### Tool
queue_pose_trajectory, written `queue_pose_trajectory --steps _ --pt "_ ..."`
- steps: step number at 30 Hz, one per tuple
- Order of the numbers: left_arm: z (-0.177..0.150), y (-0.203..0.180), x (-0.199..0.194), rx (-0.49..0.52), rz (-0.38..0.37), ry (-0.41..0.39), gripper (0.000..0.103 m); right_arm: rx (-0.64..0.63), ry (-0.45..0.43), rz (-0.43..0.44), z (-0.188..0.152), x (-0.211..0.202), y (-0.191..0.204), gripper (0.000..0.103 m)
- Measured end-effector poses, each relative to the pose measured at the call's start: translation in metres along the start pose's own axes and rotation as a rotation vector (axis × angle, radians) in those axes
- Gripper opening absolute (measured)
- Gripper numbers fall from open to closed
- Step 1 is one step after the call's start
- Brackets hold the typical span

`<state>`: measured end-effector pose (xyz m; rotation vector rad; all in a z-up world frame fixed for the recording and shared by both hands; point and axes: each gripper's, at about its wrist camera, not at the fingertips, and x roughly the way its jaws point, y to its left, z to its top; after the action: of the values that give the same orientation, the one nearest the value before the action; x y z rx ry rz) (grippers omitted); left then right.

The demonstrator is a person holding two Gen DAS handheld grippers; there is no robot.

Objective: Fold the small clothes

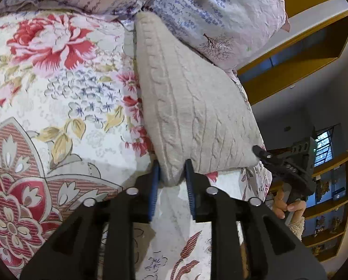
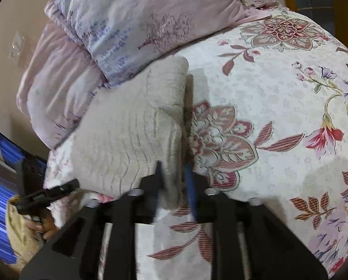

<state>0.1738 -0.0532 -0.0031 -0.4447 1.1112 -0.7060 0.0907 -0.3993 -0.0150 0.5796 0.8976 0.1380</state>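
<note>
A beige cable-knit garment lies folded on the floral bedspread, its far end against a lilac pillow. My left gripper is shut on the garment's near left corner, and the knit fills the gap between the blue pads. My right gripper shows at the garment's near right corner. In the right wrist view, that corner of the garment sits between the right gripper's blurred fingers. A slim dark gap shows beside the right pad, so it reads as open. The left gripper shows at the far corner.
A second lilac pillow or quilt lies against the wall behind the garment. Yellow wooden shelves stand beyond the bed's edge. A hand holds the right gripper's handle. The bedspread stretches wide to the right of the garment.
</note>
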Motion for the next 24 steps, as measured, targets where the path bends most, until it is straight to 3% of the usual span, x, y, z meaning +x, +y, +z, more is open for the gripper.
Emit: queue_pose_trajectory --steps 1,2,5,13,17,18,19,20,21,24 --pt "0.001 -0.002 -0.002 0.003 0.006 -0.013 0.04 0.012 -0.012 0.014 0.002 -0.003 -0.001 0.05" --pt "0.004 -0.003 -0.005 0.004 0.017 -0.028 0.056 0.038 -0.032 0.041 0.007 -0.006 -0.003 0.052" --pt "0.013 -0.007 -0.01 0.014 0.052 -0.07 0.072 0.106 -0.059 0.087 0.024 -0.005 -0.006 0.053" --pt "0.043 -0.01 0.009 -0.017 0.139 -0.087 0.079 0.241 -0.026 0.116 0.067 0.035 -0.018 0.053" --pt "0.048 -0.009 0.018 -0.03 0.138 -0.086 0.082 0.227 0.004 0.094 0.072 0.053 -0.013 0.053" --pt "0.049 -0.009 0.02 -0.028 0.14 -0.088 0.082 0.217 0.009 0.091 0.073 0.058 -0.012 0.043" --pt "0.049 -0.009 0.02 -0.027 0.142 -0.09 0.082 0.198 0.015 0.087 0.073 0.062 -0.009 0.025" --pt "0.051 -0.01 0.021 -0.025 0.147 -0.094 0.082 0.174 0.014 0.067 0.075 0.064 -0.006 0.021" --pt "0.052 -0.011 0.023 -0.021 0.153 -0.097 0.082 0.132 -0.005 0.044 0.076 0.063 -0.001 0.01" --pt "0.054 -0.015 0.027 0.0 0.168 -0.105 0.082 -0.019 -0.133 0.021 0.083 0.044 0.026 0.009"
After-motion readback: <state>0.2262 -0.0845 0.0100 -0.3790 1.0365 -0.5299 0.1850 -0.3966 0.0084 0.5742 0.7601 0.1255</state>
